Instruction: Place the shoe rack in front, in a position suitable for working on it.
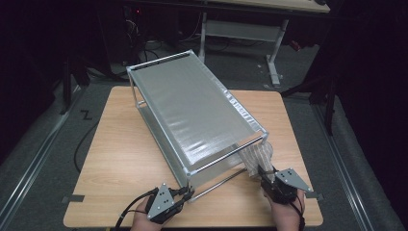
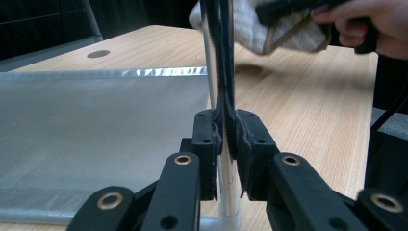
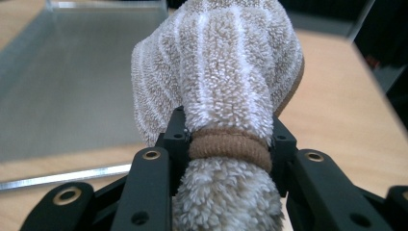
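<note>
The supporting surface is a wooden table point(image 1: 120, 159) with a light, straight-grained top and rounded corners. A two-tier metal rack point(image 1: 192, 108) stands directly on it, set at an angle to the table edges and reaching from the far left area to the near right area. The rack consists of thin silver tube posts and two grey mesh shelves, one above the other. Grey tape tabs point(image 1: 73, 198) are fixed at the table's near side edges.

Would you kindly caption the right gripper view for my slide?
Right gripper shut on a striped towel bundle, before the metal rack.
</note>
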A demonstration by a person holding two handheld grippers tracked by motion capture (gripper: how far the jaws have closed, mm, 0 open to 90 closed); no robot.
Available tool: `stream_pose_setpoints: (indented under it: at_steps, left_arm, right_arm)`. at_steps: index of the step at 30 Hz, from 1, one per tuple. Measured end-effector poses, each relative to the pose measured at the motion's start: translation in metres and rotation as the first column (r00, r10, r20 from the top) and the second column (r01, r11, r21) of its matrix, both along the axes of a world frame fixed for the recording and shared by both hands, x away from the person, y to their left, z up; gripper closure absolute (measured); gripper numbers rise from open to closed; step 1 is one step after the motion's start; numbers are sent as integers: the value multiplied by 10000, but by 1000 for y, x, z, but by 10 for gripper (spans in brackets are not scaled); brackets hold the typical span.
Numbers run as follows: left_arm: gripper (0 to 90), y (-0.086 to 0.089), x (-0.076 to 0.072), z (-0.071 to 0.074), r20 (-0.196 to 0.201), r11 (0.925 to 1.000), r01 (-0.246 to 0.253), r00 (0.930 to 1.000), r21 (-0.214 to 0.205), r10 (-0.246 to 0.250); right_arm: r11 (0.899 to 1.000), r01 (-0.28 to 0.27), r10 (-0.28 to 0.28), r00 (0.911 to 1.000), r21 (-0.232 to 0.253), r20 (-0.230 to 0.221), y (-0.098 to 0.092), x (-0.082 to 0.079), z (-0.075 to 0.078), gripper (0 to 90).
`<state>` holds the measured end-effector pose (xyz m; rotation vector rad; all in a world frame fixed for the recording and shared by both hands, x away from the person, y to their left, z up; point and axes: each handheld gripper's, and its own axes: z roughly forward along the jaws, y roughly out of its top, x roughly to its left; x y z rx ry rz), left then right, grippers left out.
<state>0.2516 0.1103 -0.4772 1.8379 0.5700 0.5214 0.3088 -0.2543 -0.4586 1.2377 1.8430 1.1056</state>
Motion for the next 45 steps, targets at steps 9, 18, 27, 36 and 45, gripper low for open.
stream_pose_setpoints:
  at_steps: [9, 18, 27, 36, 45]
  left_arm:
    - [786, 0, 3, 1, 64, 9998, 167, 9998, 130, -168]
    - [785, 0, 4, 0, 73, 9997, 201, 9998, 118, -201]
    - [784, -3, 7, 0, 92, 9995, 295, 9995, 85, -296]
    - [784, -5, 9, 0, 92, 9994, 331, 9994, 121, -332]
    - [780, 5, 1, 2, 334, 9988, 78, 9994, 473, -94]
  right_arm:
    - [9997, -183, 154, 9898, -188, -1419, -1, 7, -26, 634]
    - [9991, -413, 397, 9739, -28, -2233, -6, 11, -35, 632]
    - [9984, 568, -571, 9899, -60, -1301, -30, -3, -15, 634]
    - [9802, 1972, -1949, 9770, 186, -869, -63, -9, -10, 635]
    - [9854, 1703, -1703, 9808, -85, -954, -50, 4, -13, 634]
